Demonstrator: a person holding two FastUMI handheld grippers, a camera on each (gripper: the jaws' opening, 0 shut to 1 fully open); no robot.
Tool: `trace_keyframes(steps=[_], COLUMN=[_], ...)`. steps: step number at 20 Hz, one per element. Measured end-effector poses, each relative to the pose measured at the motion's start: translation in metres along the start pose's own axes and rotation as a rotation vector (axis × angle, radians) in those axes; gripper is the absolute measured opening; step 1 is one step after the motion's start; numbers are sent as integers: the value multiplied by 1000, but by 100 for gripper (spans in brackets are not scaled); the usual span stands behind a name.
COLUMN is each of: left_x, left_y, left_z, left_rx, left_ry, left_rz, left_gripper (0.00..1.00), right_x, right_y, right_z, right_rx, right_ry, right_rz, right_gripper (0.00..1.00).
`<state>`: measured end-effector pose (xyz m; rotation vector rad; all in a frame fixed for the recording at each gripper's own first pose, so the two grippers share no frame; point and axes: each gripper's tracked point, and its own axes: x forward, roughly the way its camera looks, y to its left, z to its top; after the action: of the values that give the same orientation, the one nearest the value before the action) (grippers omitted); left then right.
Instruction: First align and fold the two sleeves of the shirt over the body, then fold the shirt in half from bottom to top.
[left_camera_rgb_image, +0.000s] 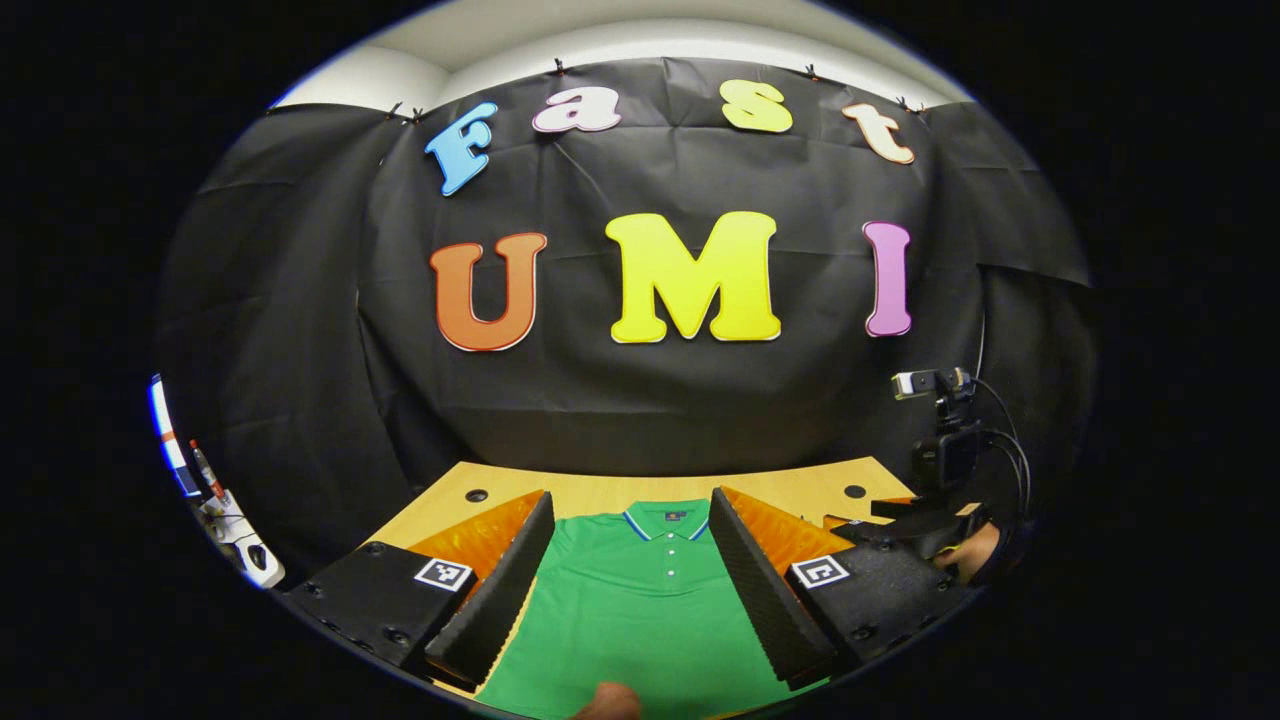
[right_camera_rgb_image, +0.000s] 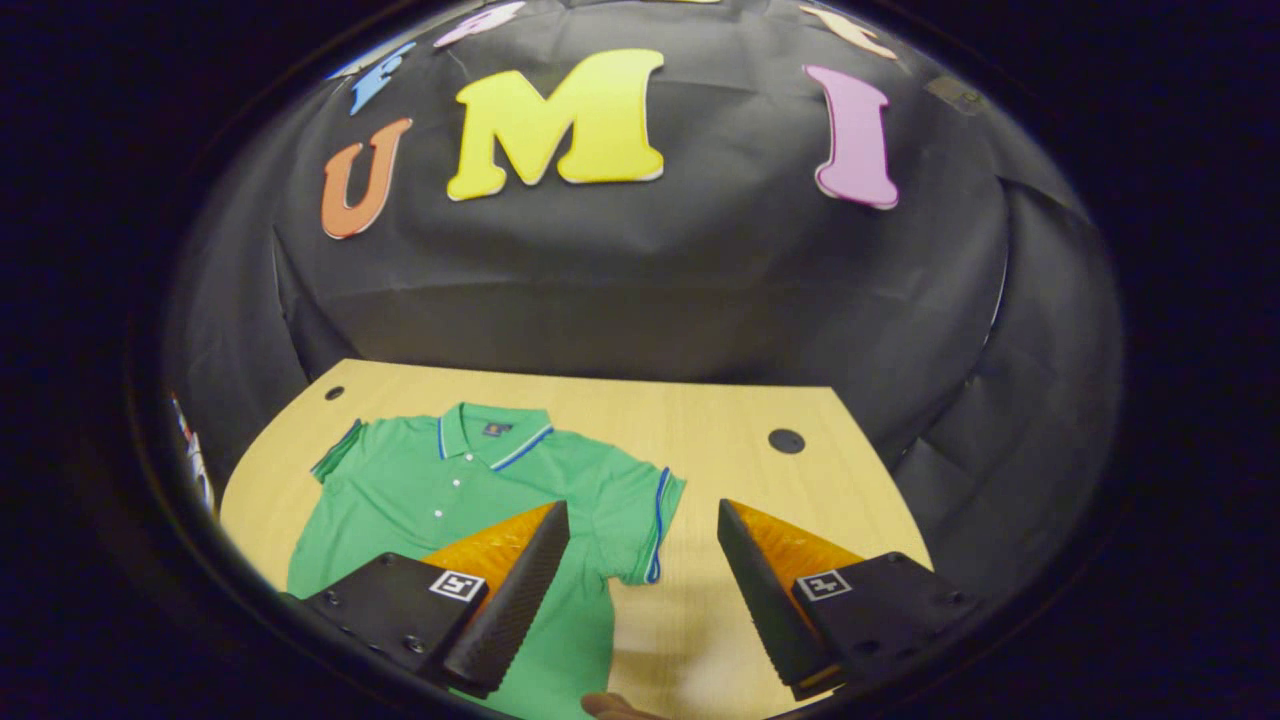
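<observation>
**Shirt flat on bench, both tools wide apart above it**

The shirt (right_camera_rgb_image: 440, 500) lies spread flat on the bench (right_camera_rgb_image: 720, 420), front side up, collar (right_camera_rgb_image: 495, 430) toward the booth wall and hem toward the person. Its long axis runs from near edge to far edge of the bench, away from both tools. Both short sleeves are out to the sides, unfolded.

In the left gripper view the left tool (left_camera_rgb_image: 632, 530) hangs over the shirt's (left_camera_rgb_image: 640, 600) middle, fingers spread wide with nothing between them but the cloth below; whether they touch it cannot be told. The collar (left_camera_rgb_image: 667, 518) and button placket sit straight ahead, centred between the two fingers, so this tool points along the shirt's long axis. Off to this tool's right, past its right finger, the other tool (left_camera_rgb_image: 915, 525) shows with a hand behind it, and a small camera on a stand beyond.

In the right gripper view the right tool (right_camera_rgb_image: 643, 540) is also wide apart and grips nothing. Its left finger (right_camera_rgb_image: 515, 590) lies over the shirt's body, its right finger (right_camera_rgb_image: 765, 590) over bare bench. The nearer sleeve (right_camera_rgb_image: 650, 525), with its striped cuff, sits just ahead between the fingers, closer to the left one. The collar lies ahead and to this tool's left
</observation>
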<state>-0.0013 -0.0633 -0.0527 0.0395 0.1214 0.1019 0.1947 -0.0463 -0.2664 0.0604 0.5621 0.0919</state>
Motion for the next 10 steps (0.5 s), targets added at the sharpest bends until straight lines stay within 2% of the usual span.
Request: trace_keyframes(steps=[6,10], left_x=[-7,-8], left_y=[20,43], left_z=[-17,-45], left_rx=[40,20], left_ry=[39,120], left_rz=[45,82], left_gripper=[100,100], right_x=[83,117], right_y=[-18,-17], right_z=[-41,-53], right_rx=[72,69], right_ry=[183,234], right_rz=[-60,-78], right_gripper=[96,97])
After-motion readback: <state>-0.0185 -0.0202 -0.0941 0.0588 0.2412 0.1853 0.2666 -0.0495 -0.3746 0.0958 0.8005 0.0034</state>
